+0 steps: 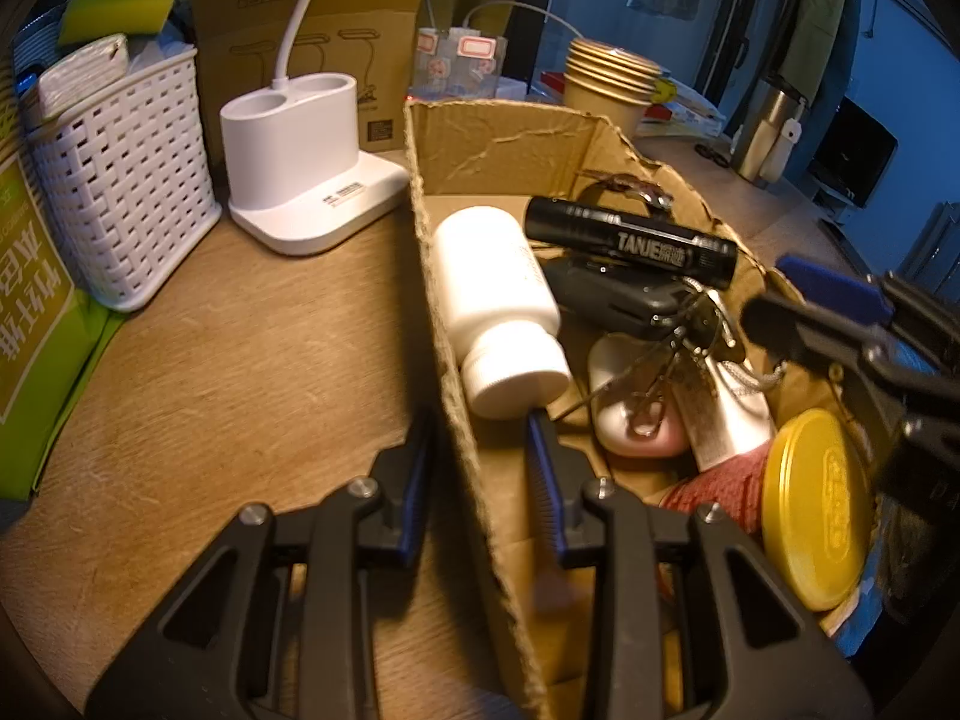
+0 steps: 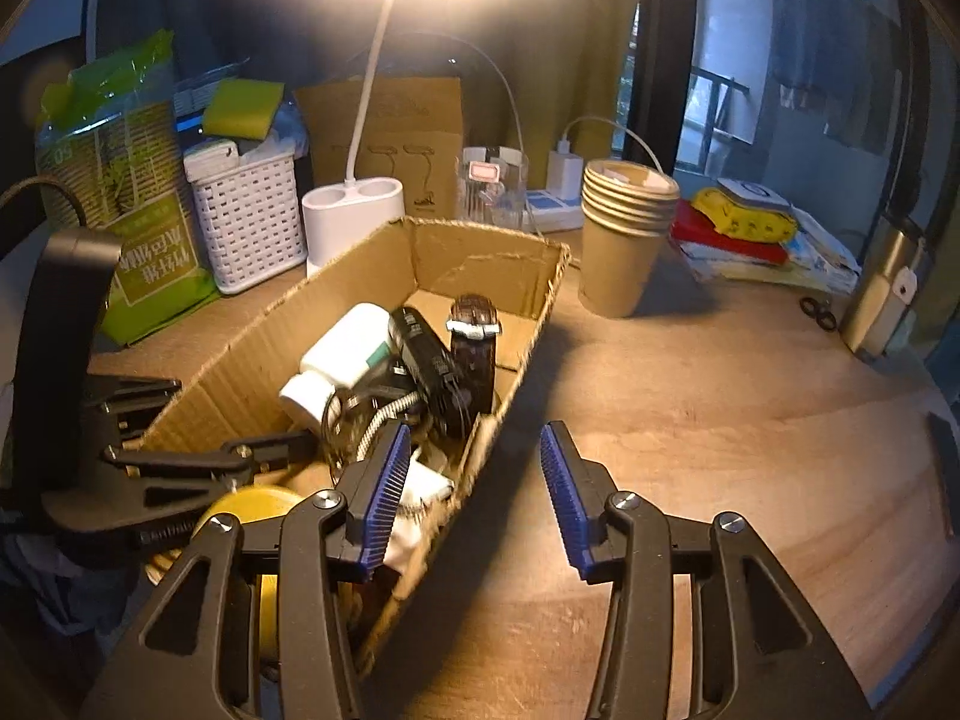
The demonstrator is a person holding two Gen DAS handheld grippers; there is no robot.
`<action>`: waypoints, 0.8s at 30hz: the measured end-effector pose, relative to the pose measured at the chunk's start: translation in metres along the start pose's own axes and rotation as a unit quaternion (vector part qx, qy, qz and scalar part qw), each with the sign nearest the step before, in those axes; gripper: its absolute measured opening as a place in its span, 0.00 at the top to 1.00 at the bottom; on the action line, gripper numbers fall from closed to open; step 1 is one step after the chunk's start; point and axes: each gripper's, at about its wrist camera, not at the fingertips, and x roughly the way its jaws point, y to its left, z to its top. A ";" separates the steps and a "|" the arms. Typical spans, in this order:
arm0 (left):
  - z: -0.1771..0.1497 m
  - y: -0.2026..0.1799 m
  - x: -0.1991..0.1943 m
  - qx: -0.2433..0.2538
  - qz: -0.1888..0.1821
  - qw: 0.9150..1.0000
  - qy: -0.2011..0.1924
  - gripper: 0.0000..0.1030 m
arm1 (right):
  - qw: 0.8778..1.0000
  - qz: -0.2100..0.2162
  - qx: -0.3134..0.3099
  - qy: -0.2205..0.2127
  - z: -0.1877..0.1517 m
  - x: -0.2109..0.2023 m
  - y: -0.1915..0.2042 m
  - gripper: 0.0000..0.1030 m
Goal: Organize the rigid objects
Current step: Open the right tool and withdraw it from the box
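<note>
A torn-edged cardboard box (image 1: 498, 144) (image 2: 480, 258) holds a white bottle (image 1: 498, 300) (image 2: 342, 354), a black flashlight (image 1: 630, 240) (image 2: 432, 372), a car key on a key ring (image 1: 624, 300), a brown-strapped watch (image 2: 474, 348) and a yellow-lidded tin (image 1: 822, 504). My left gripper (image 1: 480, 474) has the box's left wall between its blue pads and appears shut on it. My right gripper (image 2: 474, 492) is open and straddles the box's right wall. One of its fingers is over the box's contents, the other over the table. Neither pad presses on anything.
On the wooden table (image 2: 690, 420), behind the box, stand a white lamp base (image 1: 300, 162), a white woven basket (image 1: 120, 180), a green packet (image 2: 150, 258) and a stack of paper cups (image 2: 624, 240). A metal flask (image 2: 888, 294) and papers (image 2: 750, 228) lie at the right.
</note>
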 end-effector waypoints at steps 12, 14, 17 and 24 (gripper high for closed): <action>0.001 0.004 0.001 0.003 0.001 1.000 -0.001 0.69 | 0.999 -0.027 0.027 0.001 -0.012 -0.007 -0.007 0.47; 0.002 0.004 0.002 0.003 0.001 1.000 0.000 0.69 | 0.999 -0.031 0.031 0.002 -0.011 -0.009 -0.006 0.47; 0.002 0.004 0.001 0.002 0.002 1.000 -0.001 0.69 | 0.999 -0.036 0.036 0.000 -0.012 -0.015 -0.004 0.47; 0.001 0.001 -0.004 0.011 0.003 1.000 -0.012 0.69 | 0.998 -0.046 0.039 -0.016 -0.008 -0.036 -0.004 0.47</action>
